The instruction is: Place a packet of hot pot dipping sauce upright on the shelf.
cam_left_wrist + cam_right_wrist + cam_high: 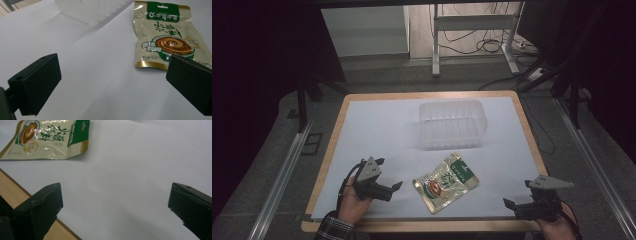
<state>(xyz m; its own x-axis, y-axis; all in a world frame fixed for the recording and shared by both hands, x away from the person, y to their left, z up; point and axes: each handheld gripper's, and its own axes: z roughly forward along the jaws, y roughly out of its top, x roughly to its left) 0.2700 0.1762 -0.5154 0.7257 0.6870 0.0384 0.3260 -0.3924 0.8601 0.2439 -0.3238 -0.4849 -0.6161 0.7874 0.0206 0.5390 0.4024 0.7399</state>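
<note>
Left gripper (384,175): held in the person's left hand (353,201) over the near left part of the table (329,167); jaws spread wide with nothing between them, pointing toward the pouch. In the left gripper view (112,82) only white sheet lies in the gap.
Right gripper (518,195): held in the right hand (557,231) at the near right corner of the table; jaws spread wide and empty, pointing left toward the pouch. In the right gripper view (115,207) its left jaw hangs over the wooden table edge (15,192), and the gap shows bare sheet.
Pouch (445,181): flat on the white sheet (377,130), between the two grippers, nearer the left one and apart from both. It is cream and gold with a green band and a picture of a brown bowl. In the left gripper view (163,35) it lies ahead and to the right, its lower corner hidden behind the right jaw; whether jaw and pouch touch I cannot tell. In the right gripper view (47,138) it lies ahead and to the left, well clear of the jaws.
Tub (452,123): clear plastic, upright, beyond the pouch and well beyond both grippers, toward the far side of the sheet. A blurred pale wall of it (92,10) shows at the top of the left gripper view.
Sleeve (333,229): plaid cuff behind the left hand, at the table's near edge.
</note>
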